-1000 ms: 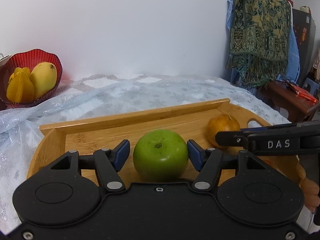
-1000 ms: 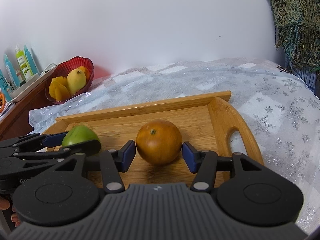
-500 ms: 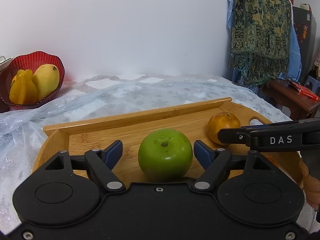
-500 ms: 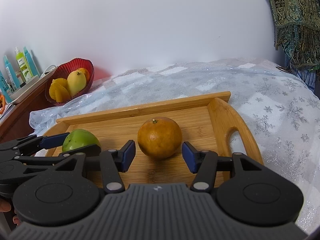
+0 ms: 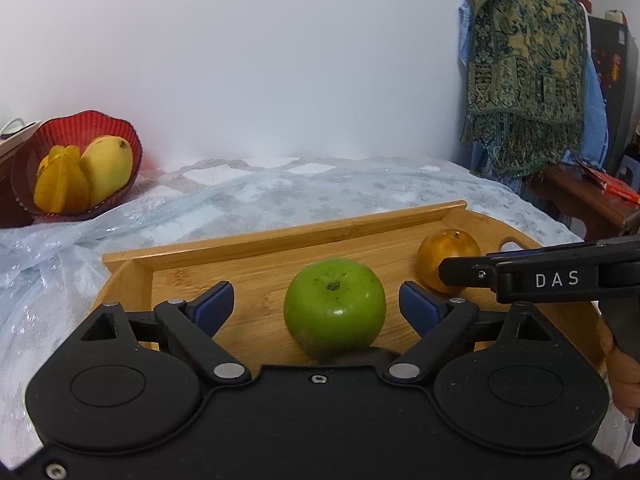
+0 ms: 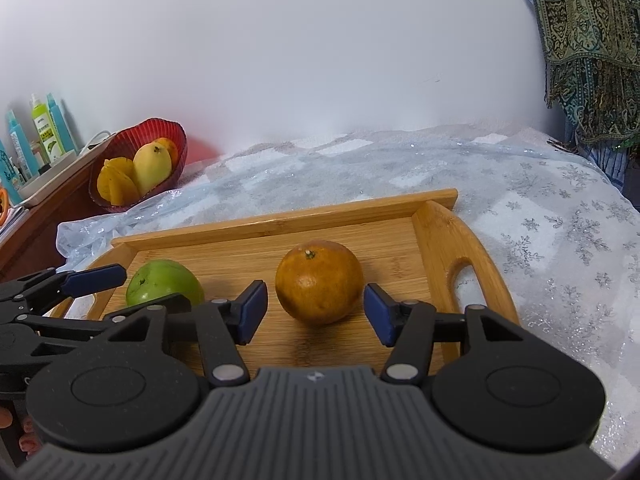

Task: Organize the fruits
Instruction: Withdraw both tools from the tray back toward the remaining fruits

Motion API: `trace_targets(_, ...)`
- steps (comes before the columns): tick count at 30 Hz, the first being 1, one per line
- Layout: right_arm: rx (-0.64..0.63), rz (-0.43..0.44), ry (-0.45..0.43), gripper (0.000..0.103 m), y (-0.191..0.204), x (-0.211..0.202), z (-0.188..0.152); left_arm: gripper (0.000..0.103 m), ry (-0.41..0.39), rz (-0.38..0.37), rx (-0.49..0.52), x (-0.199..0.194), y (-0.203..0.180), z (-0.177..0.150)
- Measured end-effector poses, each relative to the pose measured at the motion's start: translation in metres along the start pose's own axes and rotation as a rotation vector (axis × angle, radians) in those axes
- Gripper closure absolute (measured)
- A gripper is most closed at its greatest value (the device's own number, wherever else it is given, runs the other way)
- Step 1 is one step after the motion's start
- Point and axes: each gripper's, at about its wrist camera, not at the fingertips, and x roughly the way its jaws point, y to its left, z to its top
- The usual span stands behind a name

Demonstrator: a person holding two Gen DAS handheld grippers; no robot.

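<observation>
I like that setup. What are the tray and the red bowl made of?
The tray looks like bamboo or light wood, with fine straight grain and a smooth, faintly glossy finish. The red bowl seems translucent ribbed glass or plastic; which one is unclear.

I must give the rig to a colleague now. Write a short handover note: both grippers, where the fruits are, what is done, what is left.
Left gripper: open, a pad on each side of the green apple, not touching it.
Right gripper: open around the orange, also no contact.
Both fruits rest on the wooden tray, apple left, orange right.
The red bowl at far left already holds a mango and a starfruit.
Done: neither tray fruit is gripped.
Left: probably close on each and carry it to the bowl.
</observation>
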Motion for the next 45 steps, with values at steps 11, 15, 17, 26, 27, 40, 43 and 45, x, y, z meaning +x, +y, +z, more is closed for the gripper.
trace_targets(11, -0.034, -0.010, -0.055, 0.020, 0.010, -0.017, -0.009, 0.006, -0.052, 0.023, -0.030, -0.040, 0.004, -0.012)
trace_targets(15, -0.022, -0.010, -0.094, 0.018, 0.017, -0.029, -0.017, 0.004, -0.070, 0.022, -0.065, -0.057, 0.004, -0.017)
trace_targets(17, -0.012, -0.016, -0.122, 0.017, 0.018, -0.037, -0.023, 0.003, -0.083, 0.018, -0.062, -0.065, 0.002, -0.019)
trace_targets(26, -0.030, -0.060, -0.268, 0.012, 0.021, -0.089, -0.051, 0.001, -0.135, 0.028, -0.083, -0.111, -0.010, -0.056)
trace_targets(27, -0.023, -0.061, -0.279, 0.012, 0.021, -0.093, -0.056, 0.001, -0.137, 0.029, -0.080, -0.115, -0.011, -0.062)
trace_targets(40, -0.046, -0.134, -0.319, 0.009, 0.029, -0.132, -0.119, 0.001, -0.164, 0.075, -0.091, -0.169, -0.018, -0.125)
trace_targets(43, -0.077, -0.151, -0.319, 0.008, 0.036, -0.138, -0.132, 0.001, -0.150, 0.084, -0.091, -0.175, -0.019, -0.138)
trace_targets(45, -0.091, -0.152, -0.312, 0.007, 0.040, -0.141, -0.140, 0.000, -0.145, 0.087, -0.092, -0.178, -0.021, -0.145)
